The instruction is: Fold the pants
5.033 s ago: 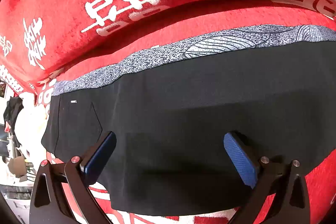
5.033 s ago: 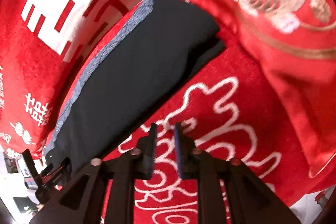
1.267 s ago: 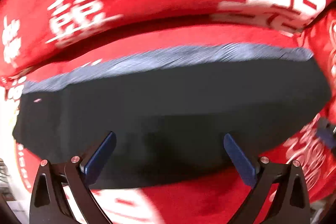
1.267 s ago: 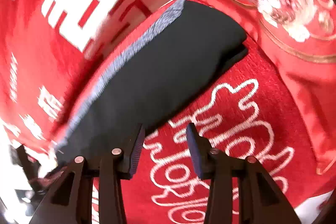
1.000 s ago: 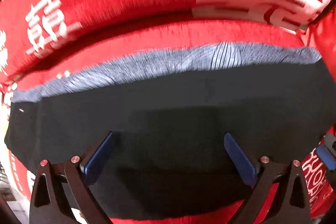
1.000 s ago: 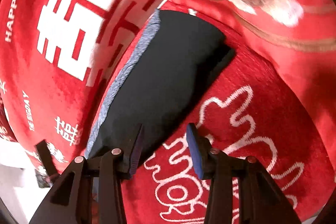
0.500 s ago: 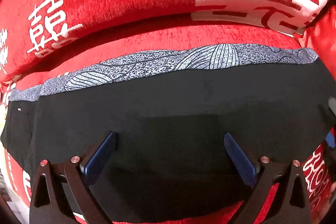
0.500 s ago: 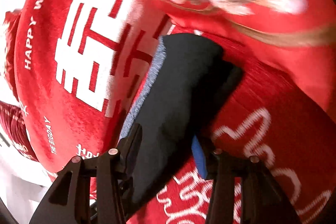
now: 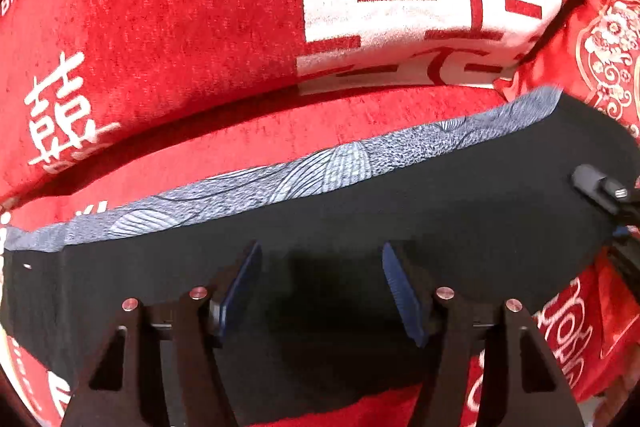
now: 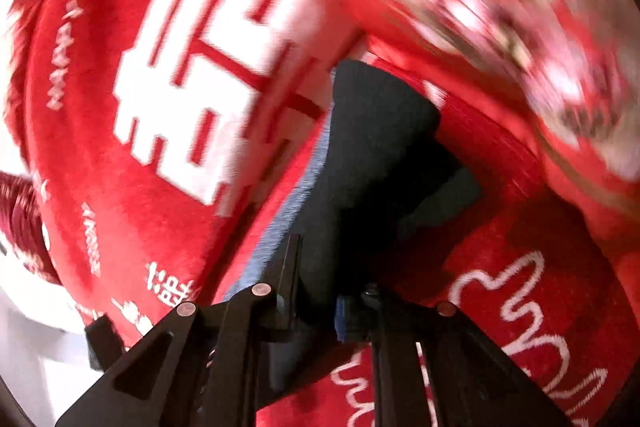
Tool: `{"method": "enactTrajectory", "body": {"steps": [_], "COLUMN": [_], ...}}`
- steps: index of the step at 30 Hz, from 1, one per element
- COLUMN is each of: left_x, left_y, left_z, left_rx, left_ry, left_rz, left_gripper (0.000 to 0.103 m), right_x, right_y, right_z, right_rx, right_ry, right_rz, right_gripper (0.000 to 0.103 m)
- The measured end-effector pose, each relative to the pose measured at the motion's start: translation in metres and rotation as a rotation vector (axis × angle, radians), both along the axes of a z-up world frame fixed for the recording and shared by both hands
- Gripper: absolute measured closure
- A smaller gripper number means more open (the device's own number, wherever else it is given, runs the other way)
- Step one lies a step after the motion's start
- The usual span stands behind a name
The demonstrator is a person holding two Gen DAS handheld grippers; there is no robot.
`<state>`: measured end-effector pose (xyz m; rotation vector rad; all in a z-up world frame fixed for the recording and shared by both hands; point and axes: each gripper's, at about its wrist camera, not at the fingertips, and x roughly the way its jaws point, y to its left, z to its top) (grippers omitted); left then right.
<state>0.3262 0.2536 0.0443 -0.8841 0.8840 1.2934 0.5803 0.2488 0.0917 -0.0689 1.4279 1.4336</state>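
Note:
The black pants [image 9: 440,211] lie folded lengthwise on a red sofa seat, with a grey patterned strip [image 9: 320,171] along the far edge. My left gripper [image 9: 320,279] hovers over the near middle of the pants, its blue-padded jaws partly open and empty. In the blurred right wrist view, my right gripper [image 10: 316,283] has its jaws around the near edge of the pants [image 10: 368,147] close to their right end, with black cloth between them. The right gripper also shows in the left wrist view [image 9: 600,187] at the pants' right end.
The red sofa backrest [image 9: 200,27] with white characters rises right behind the pants. A red embroidered cushion [image 9: 604,39] sits at the right end. The red seat cover with white script [image 10: 560,307] lies in front of the pants.
My left gripper's jaws have narrowed and it has shifted right along the pants. My right gripper has moved onto the pants' edge and closed in on the cloth.

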Motion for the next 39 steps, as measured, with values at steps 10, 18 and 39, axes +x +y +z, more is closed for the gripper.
{"method": "enactTrajectory", "body": {"steps": [10,18,39], "left_x": [-0.007,-0.079,-0.306], "left_y": [-0.006,-0.028,-0.097], "left_z": [-0.022,0.010,-0.011], "left_rx": [-0.026,-0.052,-0.147], "left_ry": [-0.087,-0.175,-0.029], "left_rz": [-0.030,0.049,0.333], "left_gripper": [0.032,0.009,0.009], "right_x": [-0.054,-0.114,-0.415], "right_y": [0.016,0.018,-0.082], "right_z": [0.041,0.080,-0.019], "right_rx": [0.054,0.084,0.002], "right_ry": [-0.162,-0.367,-1.053], "right_rz": [0.145,0.257,0.829], "right_gripper": [0.089,0.089,0.041]}}
